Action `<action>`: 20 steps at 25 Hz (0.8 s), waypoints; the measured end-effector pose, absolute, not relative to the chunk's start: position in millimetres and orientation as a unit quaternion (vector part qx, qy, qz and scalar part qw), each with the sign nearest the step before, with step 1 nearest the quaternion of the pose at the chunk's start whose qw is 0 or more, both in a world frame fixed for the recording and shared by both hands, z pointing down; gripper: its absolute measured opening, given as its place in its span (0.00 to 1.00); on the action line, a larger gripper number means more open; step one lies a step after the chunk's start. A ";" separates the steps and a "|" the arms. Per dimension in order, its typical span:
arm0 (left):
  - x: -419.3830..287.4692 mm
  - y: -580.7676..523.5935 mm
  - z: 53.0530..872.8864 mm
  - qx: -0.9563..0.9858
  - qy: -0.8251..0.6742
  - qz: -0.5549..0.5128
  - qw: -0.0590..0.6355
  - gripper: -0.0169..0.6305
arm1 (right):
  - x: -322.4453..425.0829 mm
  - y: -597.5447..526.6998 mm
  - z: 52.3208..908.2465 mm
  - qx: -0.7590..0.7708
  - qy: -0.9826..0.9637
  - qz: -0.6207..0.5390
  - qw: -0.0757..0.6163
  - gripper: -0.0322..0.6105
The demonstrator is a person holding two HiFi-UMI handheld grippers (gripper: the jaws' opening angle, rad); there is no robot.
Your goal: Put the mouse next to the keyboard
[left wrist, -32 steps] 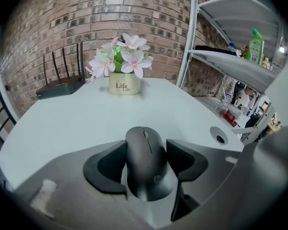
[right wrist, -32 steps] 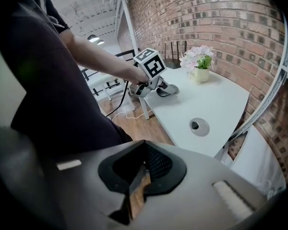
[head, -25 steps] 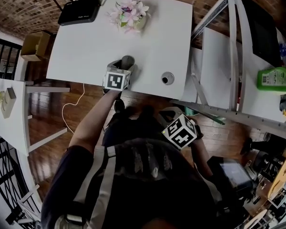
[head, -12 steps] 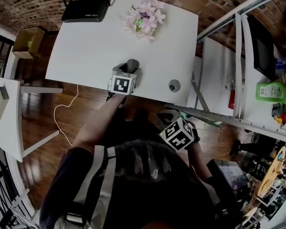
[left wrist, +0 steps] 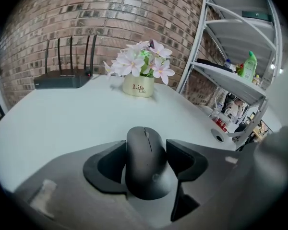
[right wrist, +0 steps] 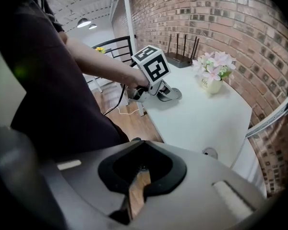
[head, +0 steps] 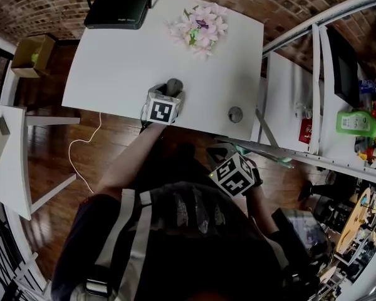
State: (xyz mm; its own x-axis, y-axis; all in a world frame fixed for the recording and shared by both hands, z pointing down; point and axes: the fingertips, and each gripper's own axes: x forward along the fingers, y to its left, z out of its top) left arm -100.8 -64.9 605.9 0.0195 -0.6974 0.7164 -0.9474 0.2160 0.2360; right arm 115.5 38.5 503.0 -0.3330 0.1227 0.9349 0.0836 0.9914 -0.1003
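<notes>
Mouse (left wrist: 146, 171) is pinched in your left gripper (left wrist: 146, 150); your right gripper (right wrist: 137, 174) is pressed together, empty. Pink flowers (left wrist: 139, 61) fill the pot (left wrist: 138, 86).

Mouse (left wrist: 145, 164): matte black, smooth rounded shell. Scroll wheel sits in a slot toward the nose, and there is a small logo on the rear hump. Upright, belly down, nose pointing away from the holder. It sits between the jaws of the left gripper (left wrist: 145, 153), pads against both flanks. Position: near the front edge of the white table (left wrist: 62, 119). Cannot tell whether it touches the tabletop.
</notes>
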 end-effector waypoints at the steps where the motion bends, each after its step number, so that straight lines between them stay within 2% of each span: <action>1: -104.2 -62.8 605.5 0.603 -0.679 0.163 0.384 0.44 | 112.7 39.9 503.2 -0.062 -0.816 0.018 0.575 0.06; 13: -120.8 -33.8 595.7 0.636 -0.619 0.138 0.441 0.46 | 66.0 71.3 506.0 -0.063 -0.810 0.021 0.582 0.06; 20: -126.9 -38.3 586.4 0.664 -0.585 0.181 0.430 0.48 | 50.9 90.4 508.6 -0.060 -0.809 0.043 0.583 0.06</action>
